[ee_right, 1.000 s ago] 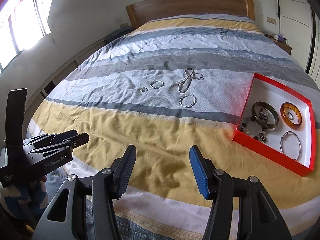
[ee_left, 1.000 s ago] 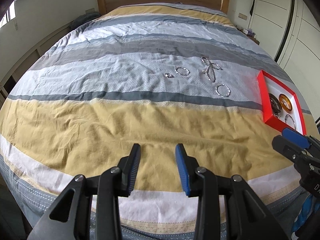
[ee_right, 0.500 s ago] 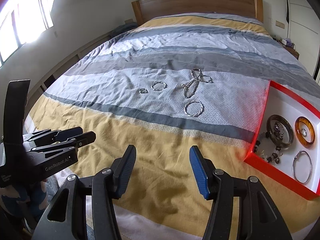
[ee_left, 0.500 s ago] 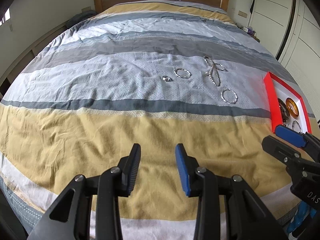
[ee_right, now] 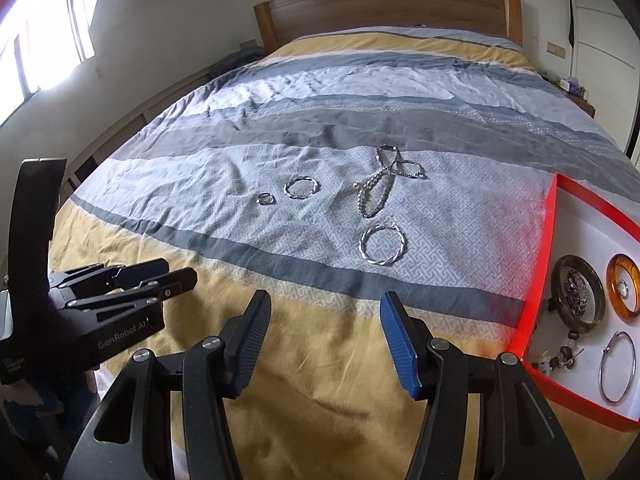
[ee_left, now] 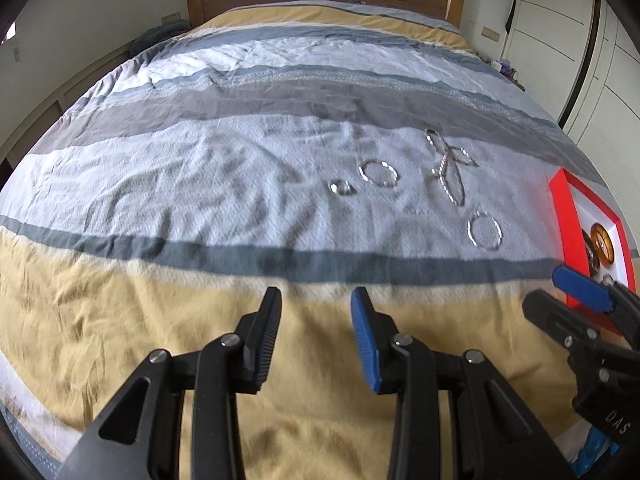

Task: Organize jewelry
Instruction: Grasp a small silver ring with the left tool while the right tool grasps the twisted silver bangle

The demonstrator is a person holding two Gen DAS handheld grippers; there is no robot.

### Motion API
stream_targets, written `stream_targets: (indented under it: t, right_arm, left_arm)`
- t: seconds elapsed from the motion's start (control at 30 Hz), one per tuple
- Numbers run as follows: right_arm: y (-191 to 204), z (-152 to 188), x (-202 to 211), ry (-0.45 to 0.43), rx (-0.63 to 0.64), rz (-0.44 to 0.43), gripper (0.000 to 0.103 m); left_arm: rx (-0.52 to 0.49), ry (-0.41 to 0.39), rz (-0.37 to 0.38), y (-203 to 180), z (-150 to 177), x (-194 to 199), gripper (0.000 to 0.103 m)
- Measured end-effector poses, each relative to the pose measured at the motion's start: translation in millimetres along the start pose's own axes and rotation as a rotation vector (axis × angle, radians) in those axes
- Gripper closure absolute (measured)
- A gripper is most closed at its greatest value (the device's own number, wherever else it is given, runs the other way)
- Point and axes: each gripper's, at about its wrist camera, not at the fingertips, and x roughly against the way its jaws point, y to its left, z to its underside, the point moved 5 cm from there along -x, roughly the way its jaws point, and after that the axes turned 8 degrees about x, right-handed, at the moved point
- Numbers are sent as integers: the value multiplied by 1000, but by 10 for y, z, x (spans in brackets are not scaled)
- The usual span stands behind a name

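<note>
Both tongs are hovering over the yellow band at the foot of the bed (ee_right: 280,92), pointing steeply down at the duvet. Left tongs (ee_left: 315,312): blades standing apart, nothing between them. Right tongs (ee_right: 325,320): blades standing wider apart, likewise holding nothing.

Landmark: the red jewelry box (ee_right: 532,304), lying open on the bed's right side.
- Inside it: a dark bangle (ee_right: 578,300), an amber bangle (ee_right: 624,288), a thin silver hoop (ee_right: 618,366), some small beaded bits beside them.
- Twisted silver bracelet (ee_right: 382,245): on the pale patterned band, the loose piece nearest the box, to its left.
- Beaded chain (ee_right: 380,182): farther up the bed from that bracelet, looped over itself.
- Second silver bracelet (ee_right: 302,188) and a small ring (ee_right: 265,199): farthest from the box, side by side.

Judgement: this is the reach toward the first loose piece; nothing gripped yet. Doing it well:
- Taking the nearest bracelet with the right tongs looks sensible, as it sits on the box side.
- Pinching across one arc of the band, not spanning the whole circle.
- Pressing lightly; the duvet is soft and wrinkled, so fabric could get caught with the metal.
- Leaving the chain for a two-tong lift, since it is likely to dangle and snag.
</note>
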Motion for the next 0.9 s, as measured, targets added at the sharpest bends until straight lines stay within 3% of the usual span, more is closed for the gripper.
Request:
stream_targets:
  t: [0.13,0.27,0.53,0.83,0.9]
  right_arm:
    - [-76,-134,-122,-10,-8,35,43]
    - [-186,-239,-280,-14,-39,65,42]
    - [-351,-334,-614,-6,-80,102,42]
    - [-432,-213,-892,27,-103,106,42]
    - [-430,-199,-915,25,-95,108,50]
  left_arm:
    - [-3,-51,55,-8,-417,-164,69]
    - [-35,-47,96,-93,-651,-405,69]
    - [-66,2,105,-198,-574,-872,69]
    - [-76,-8,130,-194,-529,-1014,70]
    - [-69,-11,137,-179,-529,-1014,76]
